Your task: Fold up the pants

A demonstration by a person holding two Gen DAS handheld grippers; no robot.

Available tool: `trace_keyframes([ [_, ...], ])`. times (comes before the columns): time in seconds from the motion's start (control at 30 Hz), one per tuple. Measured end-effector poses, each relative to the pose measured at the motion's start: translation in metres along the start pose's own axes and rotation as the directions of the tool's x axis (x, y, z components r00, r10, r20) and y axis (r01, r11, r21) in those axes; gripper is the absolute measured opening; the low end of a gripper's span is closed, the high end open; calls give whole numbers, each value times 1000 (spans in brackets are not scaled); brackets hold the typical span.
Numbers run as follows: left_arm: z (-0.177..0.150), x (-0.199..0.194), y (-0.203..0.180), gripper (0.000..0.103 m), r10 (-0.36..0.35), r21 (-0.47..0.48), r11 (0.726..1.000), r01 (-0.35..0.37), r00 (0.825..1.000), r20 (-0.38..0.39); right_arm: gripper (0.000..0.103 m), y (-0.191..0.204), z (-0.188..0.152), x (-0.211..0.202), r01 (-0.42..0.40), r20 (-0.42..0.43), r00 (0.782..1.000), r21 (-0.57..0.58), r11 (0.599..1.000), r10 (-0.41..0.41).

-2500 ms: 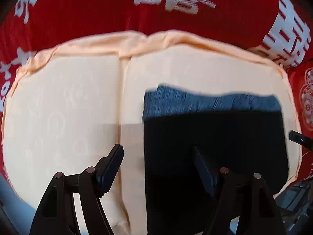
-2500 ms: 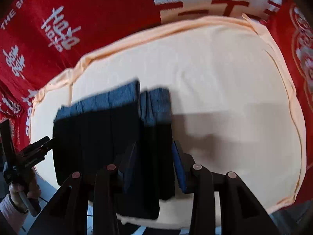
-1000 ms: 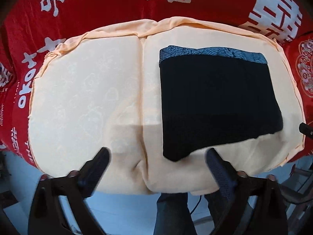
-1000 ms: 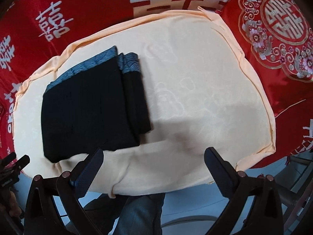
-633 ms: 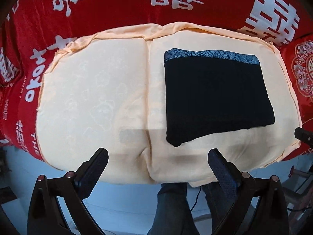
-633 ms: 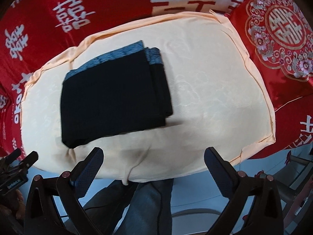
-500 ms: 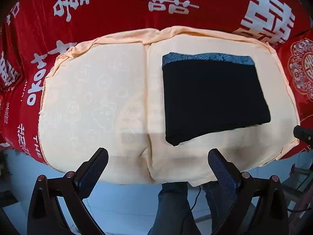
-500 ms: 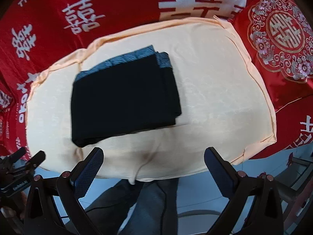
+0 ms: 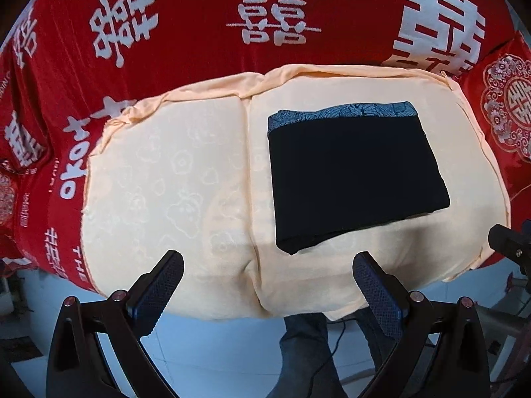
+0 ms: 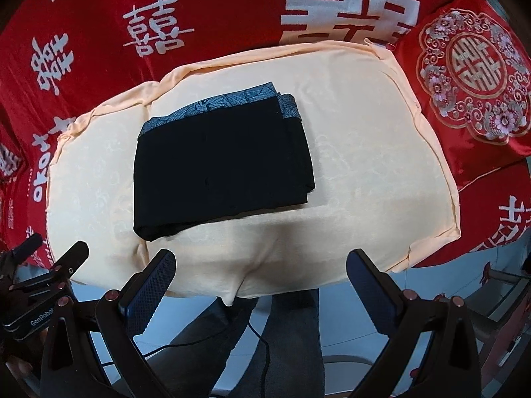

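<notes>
Pants (image 9: 351, 172): folded flat on the peach cloth (image 9: 172, 179), far from your claws.
Left claw (image 9: 268, 285): you hold it wide apart, empty.
Right claw (image 10: 262, 282): wide apart too, empty.

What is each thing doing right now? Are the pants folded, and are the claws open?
pants: folded into a flat rectangle, lying on the cloth
peach cloth: spread out, a bit wrinkled
left claw: open, holding nothing
right claw: open, holding nothing
</notes>
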State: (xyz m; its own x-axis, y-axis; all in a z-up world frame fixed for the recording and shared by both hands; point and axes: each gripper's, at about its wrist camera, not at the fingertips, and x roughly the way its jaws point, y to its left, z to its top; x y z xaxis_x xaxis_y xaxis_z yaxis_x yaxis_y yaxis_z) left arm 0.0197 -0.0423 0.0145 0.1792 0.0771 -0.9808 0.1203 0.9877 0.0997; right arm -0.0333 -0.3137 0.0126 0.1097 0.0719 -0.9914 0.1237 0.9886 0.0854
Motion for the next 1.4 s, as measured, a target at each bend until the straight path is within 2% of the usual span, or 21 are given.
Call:
trace_keyframes([
  [0.2, 1, 2, -20, 102, 11, -10, 1000, -11, 999, -38, 103, -1, 1, -9, 29, 20, 999, -64, 998, -28],
  [0.5, 1, -6, -34, 102, 22, -17, 1000, -23, 999, -43, 103, 5, 6, -11, 25, 35, 999, -125, 992, -21],
  [1.4, 10, -14, -36, 102, 17, 0, 1000, -17, 1000, -16, 103, 8, 12, -15, 38, 55, 998, -122, 992, -31],
])
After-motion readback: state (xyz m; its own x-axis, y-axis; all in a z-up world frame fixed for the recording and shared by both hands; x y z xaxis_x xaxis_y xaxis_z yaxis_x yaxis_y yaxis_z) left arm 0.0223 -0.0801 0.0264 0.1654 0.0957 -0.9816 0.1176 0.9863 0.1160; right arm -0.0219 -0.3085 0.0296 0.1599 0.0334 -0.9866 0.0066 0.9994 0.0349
